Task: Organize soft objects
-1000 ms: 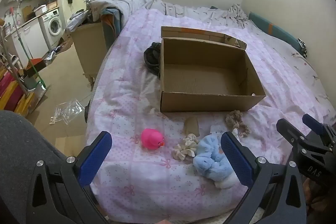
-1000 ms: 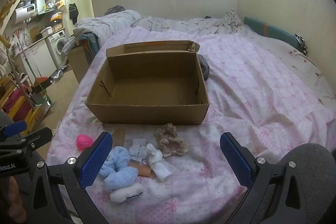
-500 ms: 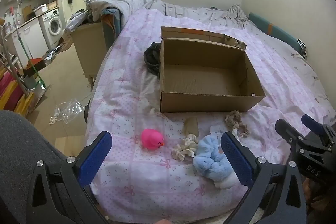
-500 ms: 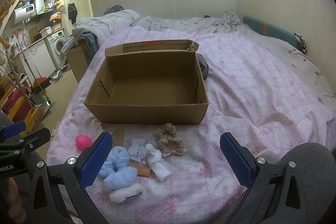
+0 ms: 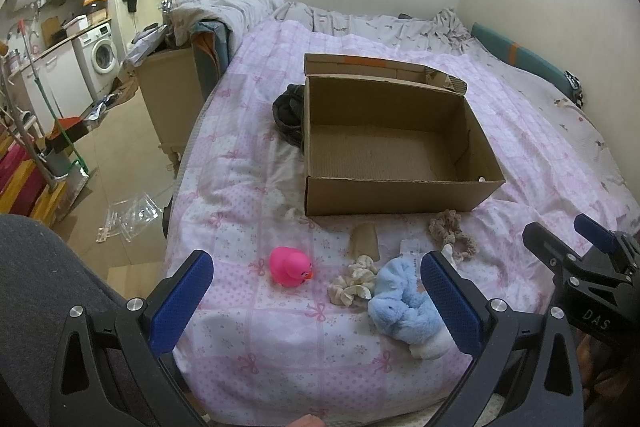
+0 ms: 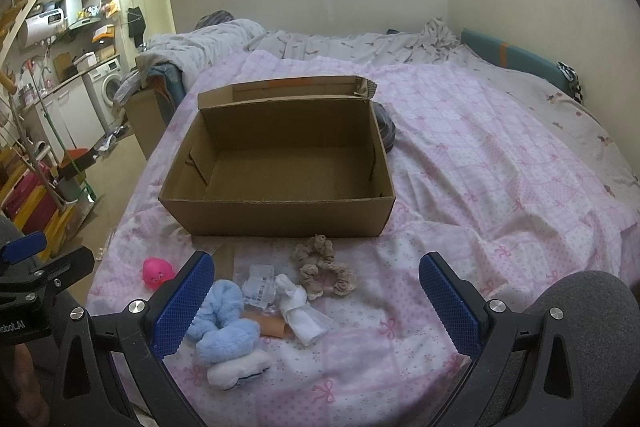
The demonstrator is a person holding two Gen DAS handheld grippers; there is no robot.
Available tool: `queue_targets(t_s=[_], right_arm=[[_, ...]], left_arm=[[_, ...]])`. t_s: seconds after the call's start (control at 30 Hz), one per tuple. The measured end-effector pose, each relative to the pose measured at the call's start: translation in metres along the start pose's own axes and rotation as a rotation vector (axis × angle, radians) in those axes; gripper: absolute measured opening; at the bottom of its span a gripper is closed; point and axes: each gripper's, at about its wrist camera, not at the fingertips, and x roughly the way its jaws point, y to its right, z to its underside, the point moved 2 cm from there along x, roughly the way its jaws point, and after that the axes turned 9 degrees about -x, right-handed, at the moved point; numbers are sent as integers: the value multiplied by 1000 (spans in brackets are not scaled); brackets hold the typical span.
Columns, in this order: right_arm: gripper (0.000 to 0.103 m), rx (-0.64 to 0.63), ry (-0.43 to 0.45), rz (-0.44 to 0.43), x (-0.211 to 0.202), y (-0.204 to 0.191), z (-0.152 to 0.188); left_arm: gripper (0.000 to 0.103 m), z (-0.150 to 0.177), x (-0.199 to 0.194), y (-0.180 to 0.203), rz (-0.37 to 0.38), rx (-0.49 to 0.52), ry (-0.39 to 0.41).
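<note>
Although a second separates the earliest pictures from the present ones, almost nothing has shifted: both tools hang over the near edge of the bed [image 6: 500, 163] in nearly the same pose, and the soft things lie where they lay. The left tool [image 5: 316, 291] is spread wide and empty, with the pink duck [image 5: 289, 266] and the cream scrunchie [image 5: 354, 279] between its blue pads, the blue plush [image 5: 404, 307] just beside its right-hand pad. The right tool [image 6: 316, 291] is likewise spread and holds nothing; below it lie the beige scrunchie [image 6: 324, 265], a white cloth bundle [image 6: 300, 309] and a small clear packet [image 6: 260, 285]. The cardboard box [image 6: 280, 223] stands open and bare just beyond them. That stillness suggests the sorting has not begun; every item has yet to go in, and a first pick appears to be pending.
</note>
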Motion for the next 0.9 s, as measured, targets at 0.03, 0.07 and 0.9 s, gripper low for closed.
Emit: queue_targets(t_s=[0.03, 0.07, 0.9], right_arm=[[103, 1, -2, -2, 2, 0, 0], [103, 1, -3, -4, 3, 1, 1], [103, 4, 1, 0, 2, -5, 1]], left_arm=[[103, 0, 0, 0, 0, -1, 0], [103, 0, 0, 0, 1, -1, 1], [103, 1, -2, -2, 3, 18, 9]])
